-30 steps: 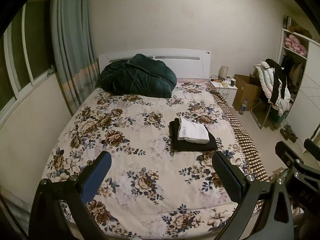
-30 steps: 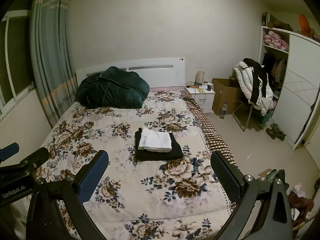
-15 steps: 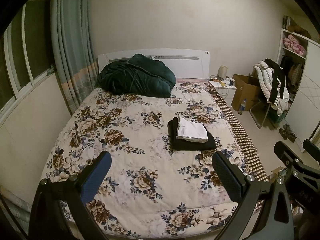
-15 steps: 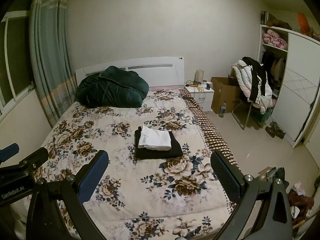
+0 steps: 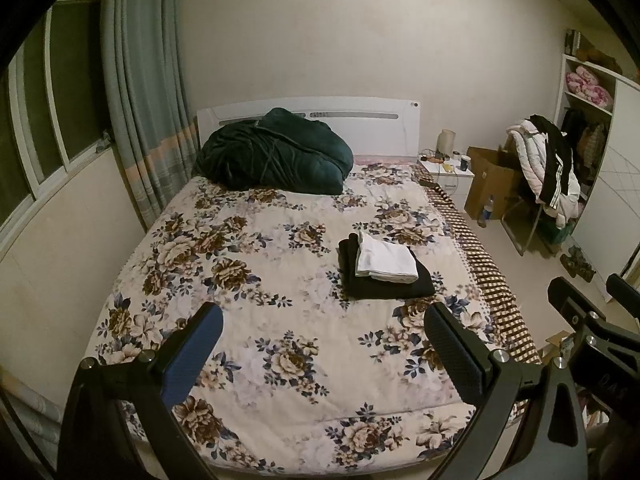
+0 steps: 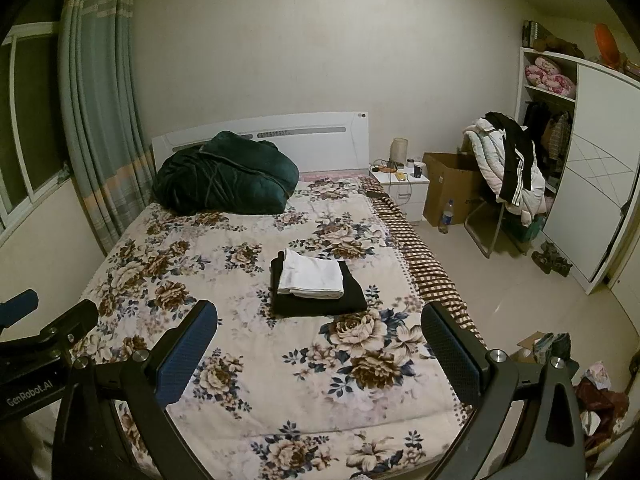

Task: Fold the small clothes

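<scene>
A folded white garment (image 5: 386,262) (image 6: 311,275) lies on top of a folded black garment (image 5: 384,284) (image 6: 320,300) on the right half of the floral bedspread (image 5: 260,288) (image 6: 240,280). My left gripper (image 5: 324,328) is open and empty, held above the foot of the bed, well short of the stack. My right gripper (image 6: 319,326) is also open and empty, near the foot of the bed with the stack just beyond its fingertips. The right gripper's body (image 5: 580,316) shows at the right edge of the left wrist view.
A dark green quilt bundle (image 5: 276,156) (image 6: 226,174) sits by the white headboard. Curtains (image 5: 140,100) and a window are at left. A bedside table (image 6: 400,184), cardboard box (image 6: 452,184), chair with coats (image 6: 508,168) and wardrobe (image 6: 596,184) stand at right. Loose clothes (image 6: 596,392) lie on the floor.
Both views have pulled back very slightly from the bed; the stack sits a little farther off. Both grippers stay open and empty.
</scene>
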`<state>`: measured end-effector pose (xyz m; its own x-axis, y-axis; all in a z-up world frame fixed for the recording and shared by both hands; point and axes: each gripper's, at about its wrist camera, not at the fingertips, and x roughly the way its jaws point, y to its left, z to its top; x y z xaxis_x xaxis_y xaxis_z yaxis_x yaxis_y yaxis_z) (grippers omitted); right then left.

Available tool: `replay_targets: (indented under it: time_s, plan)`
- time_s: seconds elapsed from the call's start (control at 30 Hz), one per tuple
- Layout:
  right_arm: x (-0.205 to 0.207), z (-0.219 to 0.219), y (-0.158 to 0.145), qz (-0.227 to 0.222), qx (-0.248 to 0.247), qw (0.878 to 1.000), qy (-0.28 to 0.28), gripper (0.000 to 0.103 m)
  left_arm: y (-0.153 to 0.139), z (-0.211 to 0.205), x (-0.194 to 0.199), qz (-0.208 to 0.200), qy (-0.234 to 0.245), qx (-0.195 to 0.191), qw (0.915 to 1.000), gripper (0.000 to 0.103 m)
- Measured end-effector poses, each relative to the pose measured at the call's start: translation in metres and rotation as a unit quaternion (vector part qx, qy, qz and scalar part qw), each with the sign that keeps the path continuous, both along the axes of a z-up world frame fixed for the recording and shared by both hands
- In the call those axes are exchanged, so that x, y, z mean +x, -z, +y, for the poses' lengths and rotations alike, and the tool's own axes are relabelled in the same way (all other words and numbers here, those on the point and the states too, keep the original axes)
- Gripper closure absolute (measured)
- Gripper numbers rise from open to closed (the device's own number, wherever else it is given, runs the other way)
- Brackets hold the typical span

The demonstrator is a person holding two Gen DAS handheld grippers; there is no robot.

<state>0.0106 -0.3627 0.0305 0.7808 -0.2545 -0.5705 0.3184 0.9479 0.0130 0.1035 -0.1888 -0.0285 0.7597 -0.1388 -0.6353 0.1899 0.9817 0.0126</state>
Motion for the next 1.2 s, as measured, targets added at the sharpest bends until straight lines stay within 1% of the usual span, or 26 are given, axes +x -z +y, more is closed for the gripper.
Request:
replay_targets:
  time_s: [1.2]
  plan:
    - [-0.0028,0.0050,0.0009,0.001,0.003,1.000,0.001,0.000,-0.0025,0.0040,-0.0023,-0.003,0.001,0.007,1.0000,0.000]
